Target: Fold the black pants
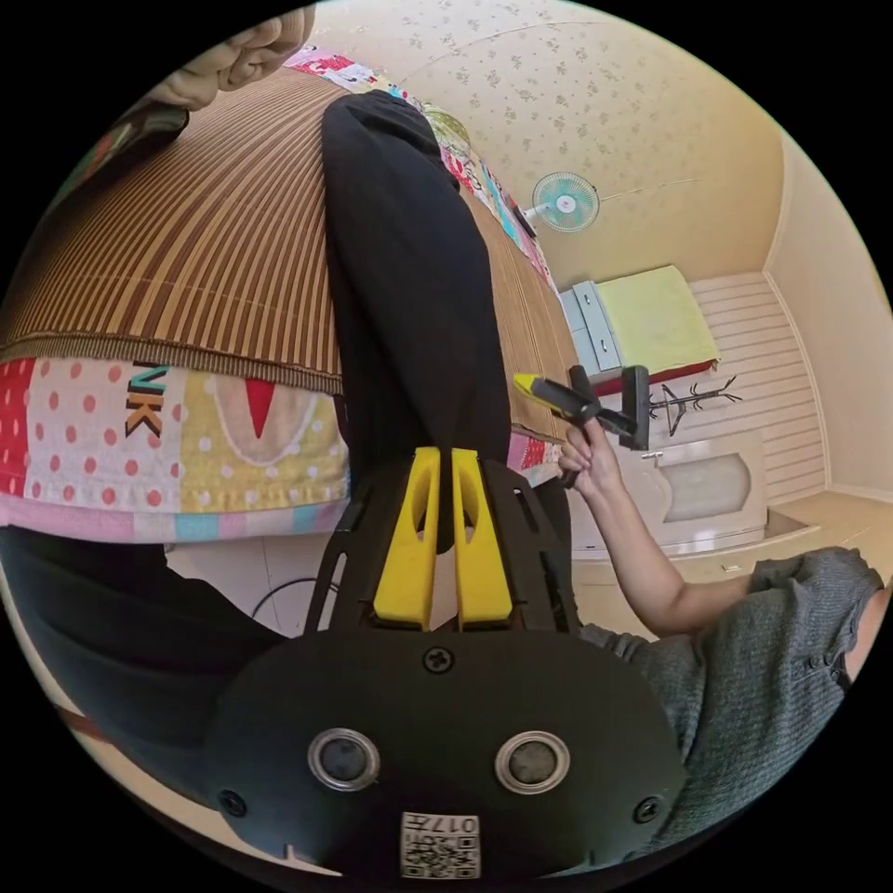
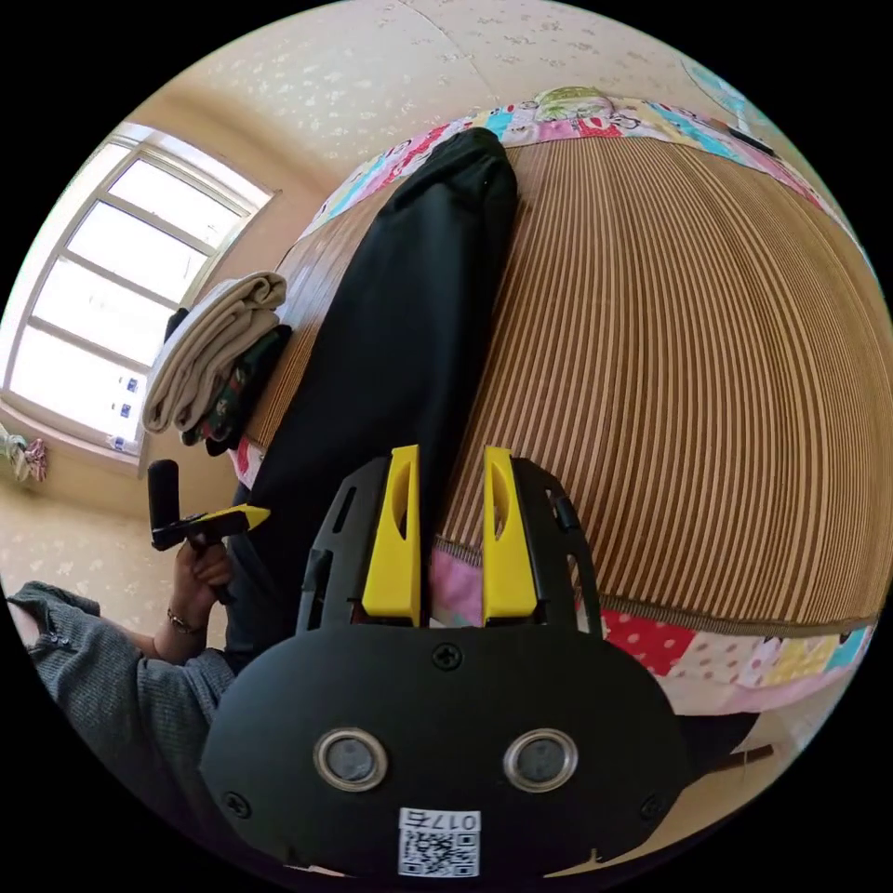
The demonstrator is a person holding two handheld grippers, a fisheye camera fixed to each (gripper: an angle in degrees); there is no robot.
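The black pants [image 1: 409,279] lie lengthwise on the striped mat [image 1: 205,242] of a bed, and their near end hangs over the edge. My left gripper [image 1: 445,458] has its yellow jaws almost together on that hanging end, with black cloth in the slit between them. From the right gripper view the left gripper [image 2: 249,513] touches the pants [image 2: 391,335] at their hanging side, held by a hand. My right gripper [image 2: 451,453] is open, its jaws straddling the pants' edge where it meets the mat [image 2: 670,353]. That right gripper [image 1: 532,383] sits just beside the pants, held by a hand.
A patchwork quilt [image 1: 139,437] covers the bed under the mat. Folded clothes [image 2: 219,363] are stacked at the mat's side near a window [image 2: 112,298]. A person in a grey top [image 1: 772,642] stands at the bed edge. A fan [image 1: 566,201] and a cabinet [image 1: 707,484] stand behind.
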